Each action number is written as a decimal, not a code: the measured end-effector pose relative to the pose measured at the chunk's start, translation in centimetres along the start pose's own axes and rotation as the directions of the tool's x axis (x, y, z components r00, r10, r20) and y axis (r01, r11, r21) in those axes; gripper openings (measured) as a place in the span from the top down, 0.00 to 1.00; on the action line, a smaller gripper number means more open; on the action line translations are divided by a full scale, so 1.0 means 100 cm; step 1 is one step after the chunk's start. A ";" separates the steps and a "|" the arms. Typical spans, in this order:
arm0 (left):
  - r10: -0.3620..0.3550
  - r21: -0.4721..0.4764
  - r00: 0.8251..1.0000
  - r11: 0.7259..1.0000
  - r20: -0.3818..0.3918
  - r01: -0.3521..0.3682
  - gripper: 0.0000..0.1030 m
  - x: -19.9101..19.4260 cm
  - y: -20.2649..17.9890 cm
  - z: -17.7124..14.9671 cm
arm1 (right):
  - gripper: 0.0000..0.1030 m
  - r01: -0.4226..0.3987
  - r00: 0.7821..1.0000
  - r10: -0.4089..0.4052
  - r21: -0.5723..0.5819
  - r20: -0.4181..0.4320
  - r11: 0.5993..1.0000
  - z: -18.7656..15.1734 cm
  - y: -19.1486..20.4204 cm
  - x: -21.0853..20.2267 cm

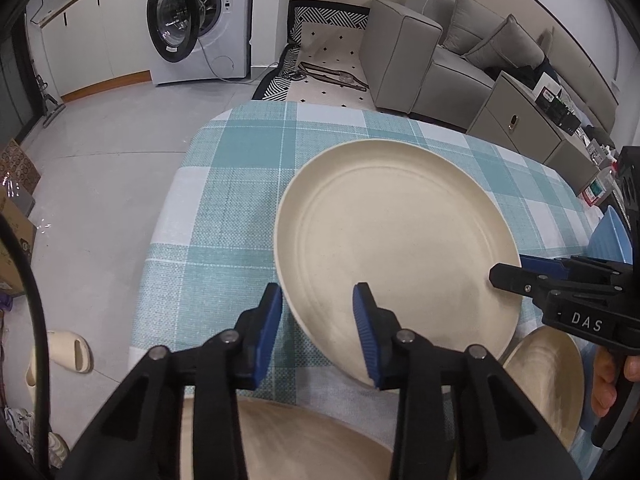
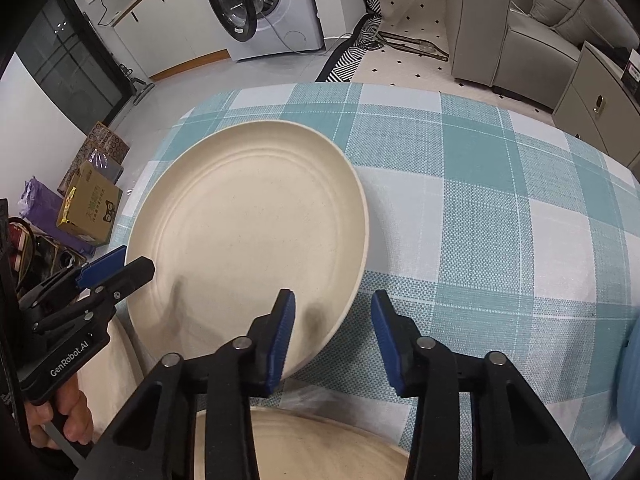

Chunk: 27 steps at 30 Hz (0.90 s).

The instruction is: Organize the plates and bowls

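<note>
A large cream plate (image 1: 396, 232) (image 2: 248, 220) lies on the checked tablecloth (image 1: 224, 208), and both grippers hold it at opposite sides. My left gripper (image 1: 318, 292) straddles its left rim, one pad outside and one on the plate's face. My right gripper (image 2: 332, 296) straddles the right rim the same way. In the right wrist view the left gripper (image 2: 132, 270) pinches the rim, and in the left wrist view the right gripper (image 1: 510, 276) does too. The plate's near edge overlaps a tan plate (image 1: 312, 444) (image 2: 304, 448).
Another tan dish (image 1: 548, 376) sits near the table's front, and a blue dish (image 1: 610, 236) (image 2: 630, 380) stands at the right. The table's far and left edges drop to the floor. Beyond are a washing machine (image 1: 200, 24), a grey sofa (image 1: 420, 52) and boxes (image 2: 88, 208).
</note>
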<state>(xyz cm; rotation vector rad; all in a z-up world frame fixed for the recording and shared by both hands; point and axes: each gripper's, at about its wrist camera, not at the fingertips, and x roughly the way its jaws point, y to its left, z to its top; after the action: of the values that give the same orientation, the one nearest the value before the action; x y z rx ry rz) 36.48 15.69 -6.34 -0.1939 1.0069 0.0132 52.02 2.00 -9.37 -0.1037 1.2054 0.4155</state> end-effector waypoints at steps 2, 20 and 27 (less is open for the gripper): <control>0.009 0.002 1.000 1.000 0.003 -0.009 0.73 0.000 0.001 -0.001 | 0.72 0.004 1.000 -0.004 -0.006 0.000 1.000 -0.001 0.001 0.000; 0.052 0.051 0.997 0.997 0.050 -0.055 0.82 -0.010 -0.006 -0.004 | 0.84 0.085 0.995 -0.082 -0.047 0.053 0.995 -0.005 0.007 -0.013; 0.050 0.041 0.996 0.998 0.080 -0.053 0.82 -0.027 -0.006 -0.006 | 0.84 0.092 0.993 -0.087 -0.061 0.080 0.994 -0.010 0.012 -0.027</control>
<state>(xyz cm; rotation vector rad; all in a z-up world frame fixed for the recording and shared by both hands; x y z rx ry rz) 34.64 15.18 -4.28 -0.1272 0.9321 0.0460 49.94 2.14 -7.10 -0.1953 1.1071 0.3767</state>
